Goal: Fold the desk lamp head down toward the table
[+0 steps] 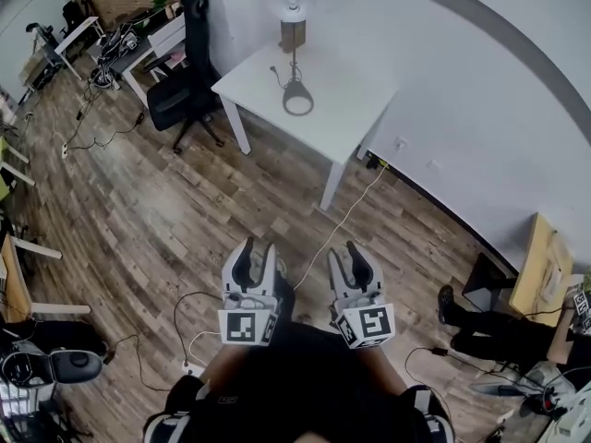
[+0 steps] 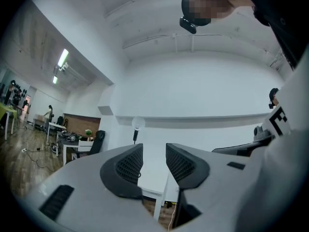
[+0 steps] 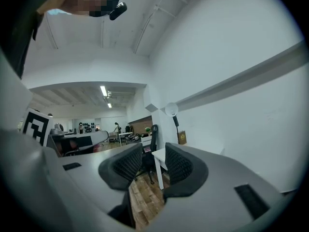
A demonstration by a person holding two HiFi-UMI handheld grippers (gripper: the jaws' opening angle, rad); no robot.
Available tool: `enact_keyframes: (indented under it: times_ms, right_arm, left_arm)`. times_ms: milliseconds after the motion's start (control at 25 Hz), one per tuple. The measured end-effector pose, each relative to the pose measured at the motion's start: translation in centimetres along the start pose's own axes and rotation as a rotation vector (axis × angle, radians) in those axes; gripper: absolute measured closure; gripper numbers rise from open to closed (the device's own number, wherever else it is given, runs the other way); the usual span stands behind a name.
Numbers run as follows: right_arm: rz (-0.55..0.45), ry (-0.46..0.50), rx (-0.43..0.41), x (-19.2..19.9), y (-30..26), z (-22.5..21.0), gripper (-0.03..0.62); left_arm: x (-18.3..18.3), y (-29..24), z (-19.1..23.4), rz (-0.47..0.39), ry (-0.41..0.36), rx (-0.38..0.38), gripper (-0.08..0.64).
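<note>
Left tongs (image 1: pixel 256 251) and right tongs (image 1: pixel 348 252) stand half open, holding nothing.
Their black pads (image 2: pixel 128 165) are ribbed; far off, the round-headed lamp (image 1: pixel 294 21) stands upright on a white square table (image 1: pixel 349 101).

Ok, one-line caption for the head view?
Left gripper and right gripper, open and empty, above wood floor, facing the white table with its upright desk lamp.

Bright even light, ceiling strips (image 3: pixel 103 91); fisheye bending, dark corners; background perhaps soft.
</note>
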State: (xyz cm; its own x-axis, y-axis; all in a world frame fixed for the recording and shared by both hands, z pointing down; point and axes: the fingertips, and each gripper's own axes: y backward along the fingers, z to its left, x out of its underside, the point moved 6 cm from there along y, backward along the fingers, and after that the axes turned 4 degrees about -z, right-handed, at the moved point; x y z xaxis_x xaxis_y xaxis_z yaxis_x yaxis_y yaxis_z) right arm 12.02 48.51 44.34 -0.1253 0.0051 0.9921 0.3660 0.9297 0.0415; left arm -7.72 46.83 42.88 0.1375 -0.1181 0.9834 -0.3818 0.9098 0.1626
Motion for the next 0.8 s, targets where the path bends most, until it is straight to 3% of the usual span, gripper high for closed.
enact_keyframes:
  times_ms: [520, 800]
  right_arm:
    - [0.03, 0.047, 0.047, -1.0, -15.7, -1.4, 0.443]
    - [0.031, 0.059, 0.055, -1.2, -22.7, -0.8, 0.443]
  left_arm:
    - [0.4, -12.9, 10.4, 0.002, 0.032, 0.031, 0.403]
    - [0.9, -17.4, 15.9, 0.001, 0.044, 0.044, 0.397]
